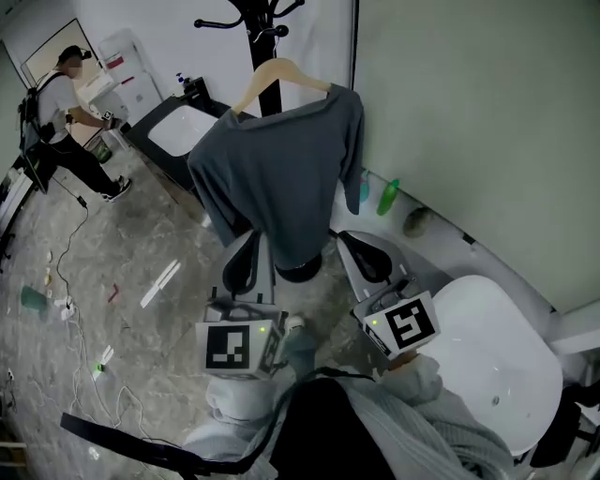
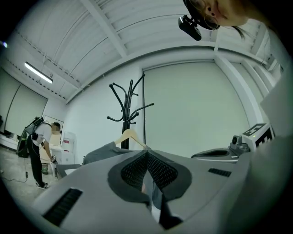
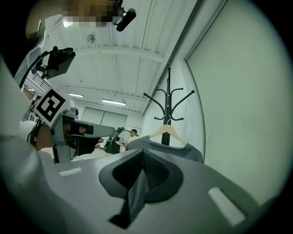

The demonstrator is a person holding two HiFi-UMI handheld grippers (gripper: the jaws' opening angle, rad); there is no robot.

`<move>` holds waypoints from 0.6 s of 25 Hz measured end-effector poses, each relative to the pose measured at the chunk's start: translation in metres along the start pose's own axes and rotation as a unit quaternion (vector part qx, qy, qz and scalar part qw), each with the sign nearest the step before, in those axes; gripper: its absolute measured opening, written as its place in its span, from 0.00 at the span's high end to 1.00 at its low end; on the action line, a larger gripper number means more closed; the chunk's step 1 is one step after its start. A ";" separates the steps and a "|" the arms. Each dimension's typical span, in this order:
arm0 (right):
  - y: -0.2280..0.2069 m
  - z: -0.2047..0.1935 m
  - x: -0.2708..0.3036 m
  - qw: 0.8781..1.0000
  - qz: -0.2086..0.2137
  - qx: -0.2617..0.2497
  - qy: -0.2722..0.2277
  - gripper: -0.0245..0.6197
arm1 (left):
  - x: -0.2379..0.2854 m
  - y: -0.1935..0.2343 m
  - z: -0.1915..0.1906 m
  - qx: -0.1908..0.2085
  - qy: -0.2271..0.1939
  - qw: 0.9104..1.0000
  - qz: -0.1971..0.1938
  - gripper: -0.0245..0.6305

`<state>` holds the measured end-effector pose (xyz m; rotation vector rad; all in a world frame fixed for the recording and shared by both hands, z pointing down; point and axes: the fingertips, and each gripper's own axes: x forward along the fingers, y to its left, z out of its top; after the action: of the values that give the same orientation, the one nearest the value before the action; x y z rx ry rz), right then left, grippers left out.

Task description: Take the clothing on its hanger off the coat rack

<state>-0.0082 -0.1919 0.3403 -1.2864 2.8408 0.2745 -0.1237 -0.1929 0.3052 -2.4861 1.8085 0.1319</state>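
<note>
A grey shirt (image 1: 281, 169) hangs on a wooden hanger (image 1: 281, 73) hooked on the black coat rack (image 1: 267, 23) by the wall. Both grippers are held low, in front of the shirt's hem and apart from it. My left gripper (image 1: 254, 238) is shut and holds nothing, just left of the hem. To the right of the hem, my right gripper (image 1: 348, 240) is also shut and empty. In the left gripper view, the left gripper (image 2: 147, 153) points up at the hanger (image 2: 130, 137) and the rack (image 2: 126, 103). In the right gripper view, the hanger (image 3: 167, 133) and shirt (image 3: 185, 151) show beyond the right gripper (image 3: 142, 153).
A pale wall stands right of the rack. A white rounded table (image 1: 497, 366) is at lower right, with green bottles (image 1: 387, 197) along the wall. A person (image 1: 61, 112) works at far left near a white basin (image 1: 178, 131). Cables (image 1: 75, 309) lie on the floor.
</note>
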 end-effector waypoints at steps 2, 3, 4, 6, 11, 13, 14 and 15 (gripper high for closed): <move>-0.018 -0.001 0.035 1.000 -0.009 -0.003 -0.004 0.96 | 0.033 0.024 0.001 0.004 0.001 1.000 -0.004 0.96; -0.027 -0.001 0.053 1.000 -0.015 -0.003 -0.006 0.96 | 0.050 0.035 0.003 0.010 -0.002 1.000 -0.010 0.96; -0.036 -0.001 0.071 1.000 -0.021 -0.003 -0.009 0.96 | 0.067 0.046 0.005 0.015 -0.006 1.000 -0.017 0.96; -0.052 -0.002 0.104 0.999 -0.035 -0.003 -0.013 0.96 | 0.097 0.065 0.009 0.020 -0.012 0.999 -0.030 0.96; -0.076 -0.010 0.161 0.999 -0.047 -0.005 -0.005 0.96 | 0.147 0.097 -0.004 0.014 0.009 0.999 -0.044 0.96; -0.084 -0.011 0.171 0.998 -0.055 -0.006 -0.001 0.96 | 0.157 0.099 -0.006 0.022 0.019 0.998 -0.053 0.96; -0.089 -0.011 0.175 0.998 -0.059 -0.007 0.000 0.96 | 0.161 0.099 -0.007 0.025 0.022 0.998 -0.056 0.96; -0.094 -0.011 0.179 0.998 -0.062 -0.009 0.001 0.96 | 0.165 0.099 -0.008 0.028 0.025 0.997 -0.060 0.96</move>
<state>-0.0554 -0.3879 0.3219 -1.4591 2.7512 0.2979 -0.1671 -0.3803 0.2950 -2.5719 1.6510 0.0109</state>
